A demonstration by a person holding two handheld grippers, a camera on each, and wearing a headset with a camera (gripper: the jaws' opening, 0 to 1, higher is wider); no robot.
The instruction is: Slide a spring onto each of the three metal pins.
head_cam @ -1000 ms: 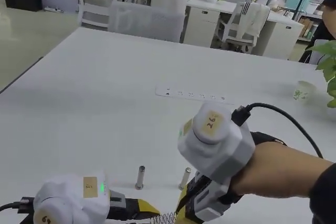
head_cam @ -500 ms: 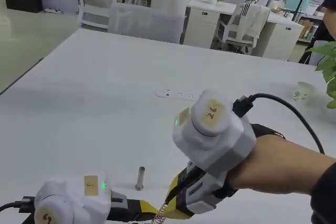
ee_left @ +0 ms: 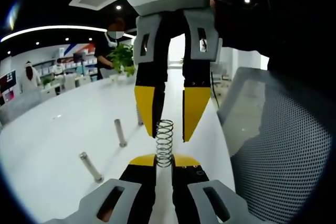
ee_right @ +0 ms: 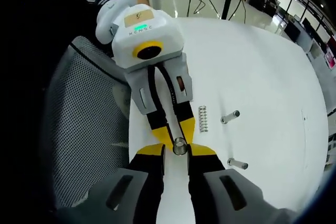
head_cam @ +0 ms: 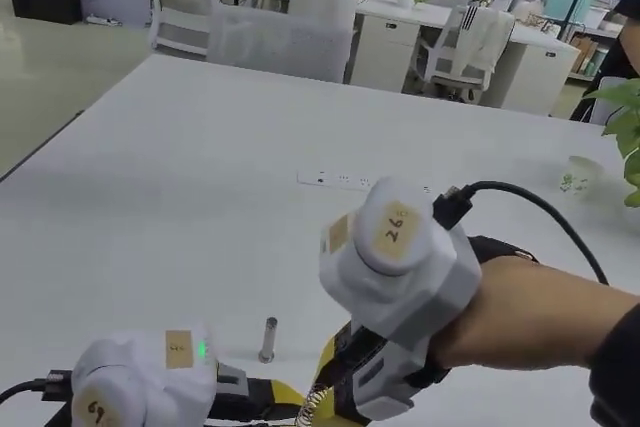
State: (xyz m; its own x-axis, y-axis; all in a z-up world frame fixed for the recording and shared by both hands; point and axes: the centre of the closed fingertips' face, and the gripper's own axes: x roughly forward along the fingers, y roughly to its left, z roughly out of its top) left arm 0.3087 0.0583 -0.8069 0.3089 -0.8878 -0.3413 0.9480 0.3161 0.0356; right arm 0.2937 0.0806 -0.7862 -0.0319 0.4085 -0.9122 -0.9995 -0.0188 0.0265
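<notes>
Since the left gripper view looks straight along the jaws, we read the left gripper (ee_left: 164, 160) there first. Its jaws are pressed together on the near end of a spring (ee_left: 164, 141), and the spring sticks out straight from the yellow tips.

The right gripper (ee_left: 171, 138) faces it from the top of that view. Its jaws stand apart and straddle the spring's far end, with a gap showing on one side of the coil. In the right gripper view we see the same spring end-on, as a ring between that gripper's own yellow tips.

A second spring (ee_right: 203, 118) lies flat on the white table (head_cam: 200, 167), just beside the left gripper's jaws.

In the left gripper view, a first pin (ee_left: 121, 132) and a second pin (ee_left: 90, 166) stand upright on the table. Both are left of the grippers and apart from the held spring.

In the head view, both grippers sit low at the near edge of the table, tips meeting.
</notes>
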